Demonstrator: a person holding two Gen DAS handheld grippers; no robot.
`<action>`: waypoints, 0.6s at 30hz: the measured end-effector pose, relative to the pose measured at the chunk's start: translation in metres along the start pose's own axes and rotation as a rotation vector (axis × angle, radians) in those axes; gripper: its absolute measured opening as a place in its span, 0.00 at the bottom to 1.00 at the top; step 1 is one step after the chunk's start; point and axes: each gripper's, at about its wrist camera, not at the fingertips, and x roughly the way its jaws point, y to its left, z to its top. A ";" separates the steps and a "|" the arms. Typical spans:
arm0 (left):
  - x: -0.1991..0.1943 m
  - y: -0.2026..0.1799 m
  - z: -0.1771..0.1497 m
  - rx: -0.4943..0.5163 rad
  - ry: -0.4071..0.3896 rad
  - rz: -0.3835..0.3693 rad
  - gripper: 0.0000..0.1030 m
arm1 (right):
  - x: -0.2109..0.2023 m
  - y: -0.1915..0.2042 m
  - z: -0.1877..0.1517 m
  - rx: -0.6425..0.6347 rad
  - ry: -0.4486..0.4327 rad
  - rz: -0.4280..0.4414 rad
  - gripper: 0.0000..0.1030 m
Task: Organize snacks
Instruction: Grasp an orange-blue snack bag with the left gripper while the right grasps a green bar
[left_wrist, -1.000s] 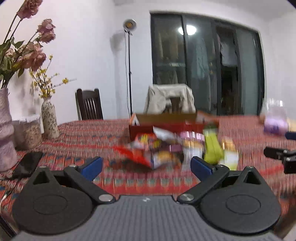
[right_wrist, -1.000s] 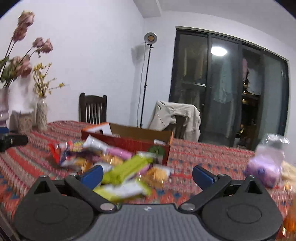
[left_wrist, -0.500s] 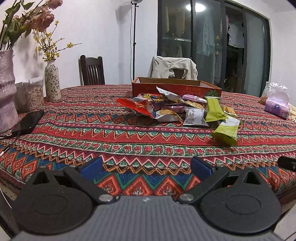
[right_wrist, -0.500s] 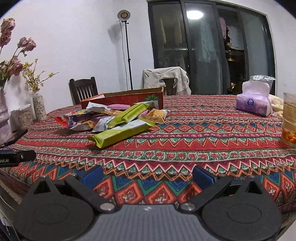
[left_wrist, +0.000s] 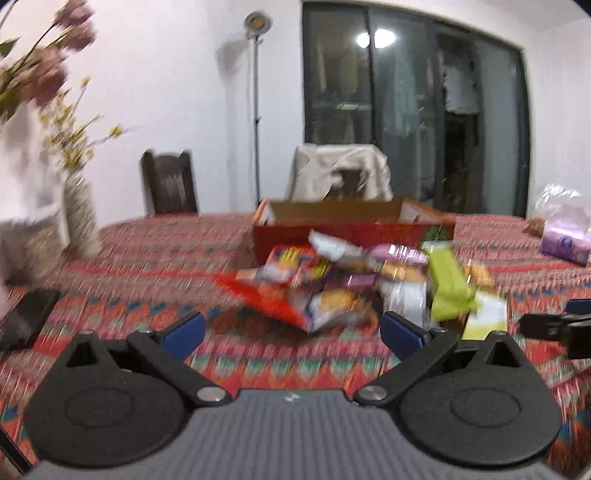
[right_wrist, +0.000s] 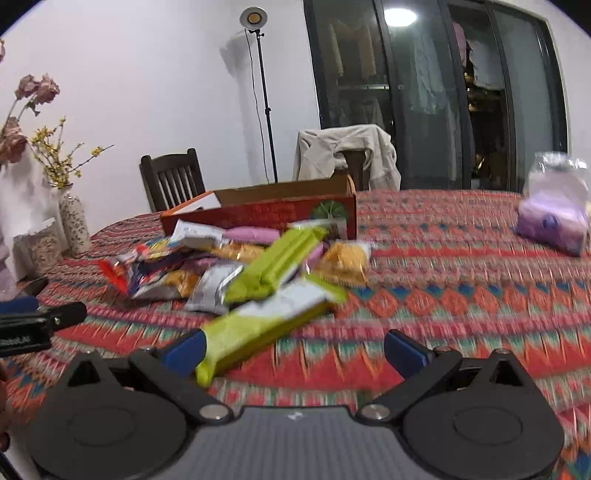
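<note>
At frame centre, snacks (right_wrist: 258, 266) are being left heaped before the box (right_wrist: 266, 210); both grippers (left_wrist: 291, 328) (right_wrist: 293, 350) are being held spread, empty. Approach underway; a packet needs pinching next.

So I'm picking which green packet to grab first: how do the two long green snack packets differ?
The near green packet lies flat on the tablecloth, one end just by the right gripper; the far green packet rests propped on the snack pile. The near one shows a white panel; the far one looks plain green. Both are long, lime green and angled alike.
</note>
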 end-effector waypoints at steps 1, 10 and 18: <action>0.007 -0.002 0.005 0.020 -0.015 -0.011 1.00 | 0.008 0.002 0.007 -0.003 0.001 -0.004 0.99; 0.095 -0.020 0.043 0.172 0.046 -0.044 0.81 | 0.082 0.007 0.052 -0.039 0.066 0.021 0.82; 0.156 -0.019 0.055 0.222 0.136 -0.043 0.79 | 0.131 0.013 0.074 -0.080 0.110 0.048 0.66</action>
